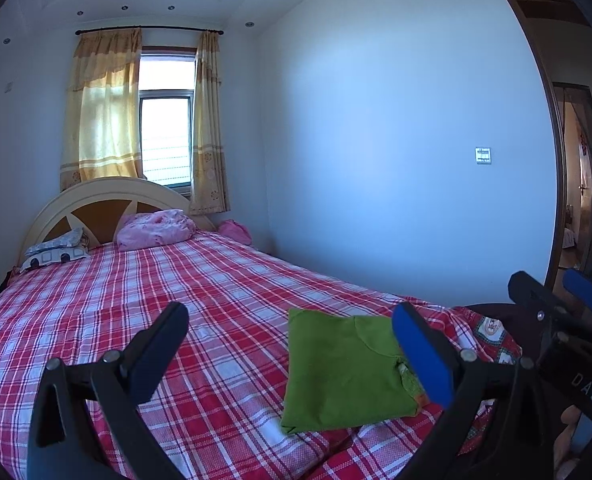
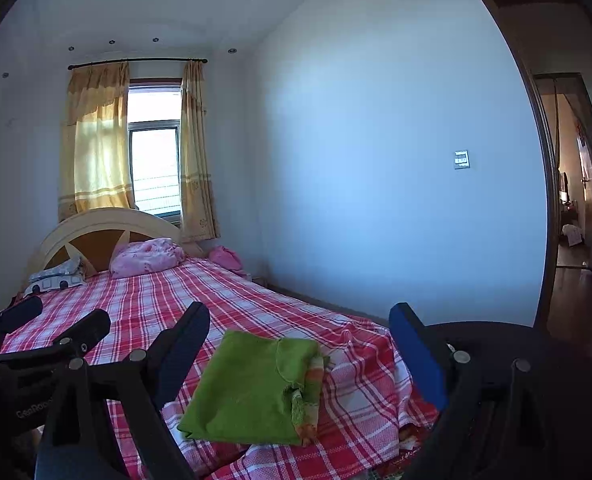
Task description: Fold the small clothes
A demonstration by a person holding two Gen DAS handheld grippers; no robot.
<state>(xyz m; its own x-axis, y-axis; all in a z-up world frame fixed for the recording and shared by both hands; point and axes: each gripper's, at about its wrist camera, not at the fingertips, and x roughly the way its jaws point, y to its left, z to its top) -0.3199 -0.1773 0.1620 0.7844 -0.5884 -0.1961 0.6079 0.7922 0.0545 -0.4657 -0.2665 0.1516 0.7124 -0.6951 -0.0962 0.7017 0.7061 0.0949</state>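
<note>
Green top (image 2: 252, 388) looks already folded into a neat rectangle near bed's (image 1: 96, 320) foot edge; both hand-held grippers, left (image 1: 292, 352) & right (image 2: 299, 356), wide, holding nothing—task prob. done.

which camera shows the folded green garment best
The right wrist view: the green garment lies whole between the open right tongs. In the left wrist view, a blue pad covers its right edge.

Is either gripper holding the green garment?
No: the green garment lies folded on the bed, and the left gripper and right gripper are open above it.
</note>
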